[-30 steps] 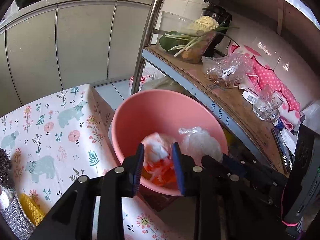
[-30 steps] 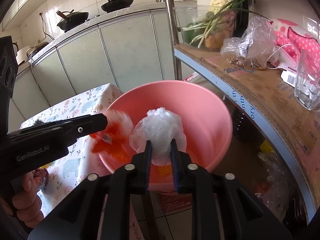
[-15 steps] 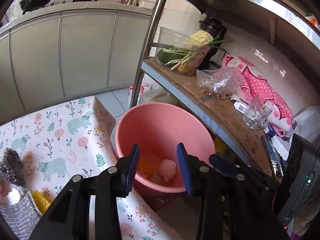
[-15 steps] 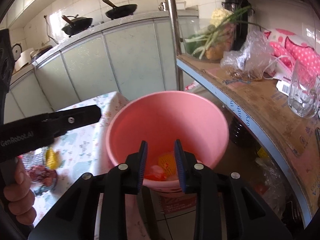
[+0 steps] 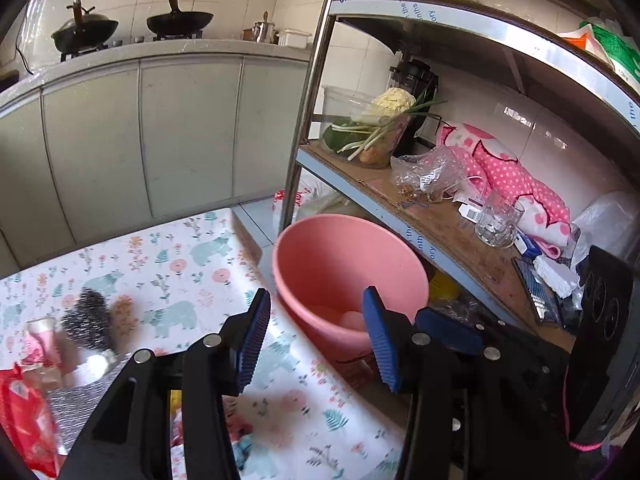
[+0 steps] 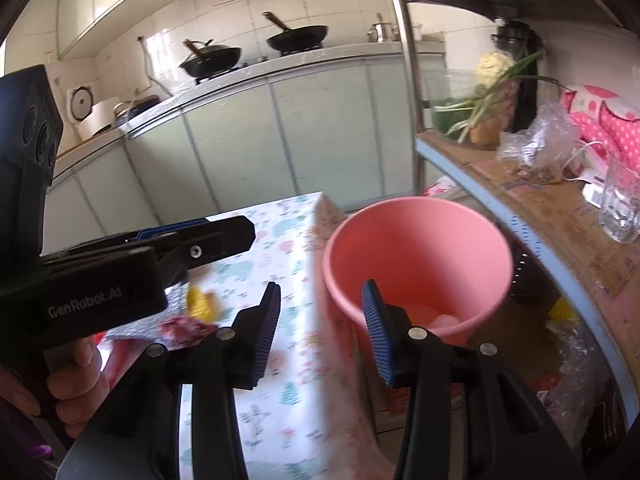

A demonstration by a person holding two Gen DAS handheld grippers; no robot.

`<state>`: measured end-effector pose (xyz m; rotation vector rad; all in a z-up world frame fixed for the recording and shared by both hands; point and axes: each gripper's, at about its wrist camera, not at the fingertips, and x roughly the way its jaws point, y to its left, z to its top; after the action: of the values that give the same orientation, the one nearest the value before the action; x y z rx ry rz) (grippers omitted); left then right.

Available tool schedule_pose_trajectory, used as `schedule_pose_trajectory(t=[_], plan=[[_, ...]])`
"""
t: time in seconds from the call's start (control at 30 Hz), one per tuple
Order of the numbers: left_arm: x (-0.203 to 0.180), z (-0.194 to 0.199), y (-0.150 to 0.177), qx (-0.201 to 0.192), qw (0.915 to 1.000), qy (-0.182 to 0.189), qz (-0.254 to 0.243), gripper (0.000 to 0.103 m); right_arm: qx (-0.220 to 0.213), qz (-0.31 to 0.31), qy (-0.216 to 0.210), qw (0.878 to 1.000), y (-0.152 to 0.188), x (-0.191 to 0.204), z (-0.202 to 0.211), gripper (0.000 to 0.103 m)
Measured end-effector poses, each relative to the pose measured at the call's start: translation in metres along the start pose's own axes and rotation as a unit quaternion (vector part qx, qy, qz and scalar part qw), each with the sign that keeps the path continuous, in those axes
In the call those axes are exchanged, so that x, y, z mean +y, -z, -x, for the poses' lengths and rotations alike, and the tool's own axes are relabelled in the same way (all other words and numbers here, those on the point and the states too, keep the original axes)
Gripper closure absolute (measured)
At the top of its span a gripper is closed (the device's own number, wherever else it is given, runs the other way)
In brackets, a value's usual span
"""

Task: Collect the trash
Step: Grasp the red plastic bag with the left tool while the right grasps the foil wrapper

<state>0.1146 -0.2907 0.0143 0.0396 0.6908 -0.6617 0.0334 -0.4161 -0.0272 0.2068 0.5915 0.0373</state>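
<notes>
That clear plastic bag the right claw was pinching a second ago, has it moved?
Yes. It left the right gripper, whose jaws are opening with nothing between them, and dropped into the pink bucket, where pale trash lies at the bottom.

Left hand-held gripper (image 5: 316, 336): black plastic frame, two fingers lined with blue ribbed pads (image 5: 253, 336), silver round screws at the linkage joints. Right hand-held gripper (image 6: 320, 332): same build, blue ribbed pads, silver screws. White "GenRobot.AI" lettering on the left unit's side. Black boxy housing with round lens-like recesses on each. Pink cord beside the right unit's housing. Bare hand (image 6: 76, 376) on the handle.
</notes>
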Motion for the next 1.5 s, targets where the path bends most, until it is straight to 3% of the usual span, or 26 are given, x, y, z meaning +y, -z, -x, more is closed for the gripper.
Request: schedule_pose_trajectory(t=[0.33,0.7,0.9,1.1,1.27,1.43,1.5], plan=[[0.069,0.079,0.028,-0.026,0.9957,-0.088,0.005,0.056,0.021,0.015,-0.047,0.999,0.010,0.038,0.005,0.059],[0.168,0.158,0.083,-0.018,0.9736,-0.206,0.097,0.056,0.051,0.049,-0.098,0.993,0.015,0.081,-0.006,0.058],[0.196,0.147,0.110,0.014,0.9687,-0.201,0.145,0.056,0.068,0.053,-0.104,0.991,0.016,0.091,-0.018,0.057],[0.202,0.122,0.122,0.041,0.9709,-0.180,0.153,0.054,0.078,0.053,-0.100,0.991,0.016,0.094,-0.026,0.057],[0.204,0.117,0.123,0.043,0.9708,-0.186,0.145,0.055,0.092,0.050,-0.100,0.990,0.017,0.094,-0.033,0.057],[0.216,0.118,0.129,0.045,0.9679,-0.184,0.166,0.064,0.103,0.055,-0.105,0.988,0.019,0.097,-0.039,0.057],[0.218,0.119,0.130,0.048,0.9671,-0.186,0.167,0.074,0.108,0.056,-0.104,0.987,0.019,0.099,-0.043,0.057]])
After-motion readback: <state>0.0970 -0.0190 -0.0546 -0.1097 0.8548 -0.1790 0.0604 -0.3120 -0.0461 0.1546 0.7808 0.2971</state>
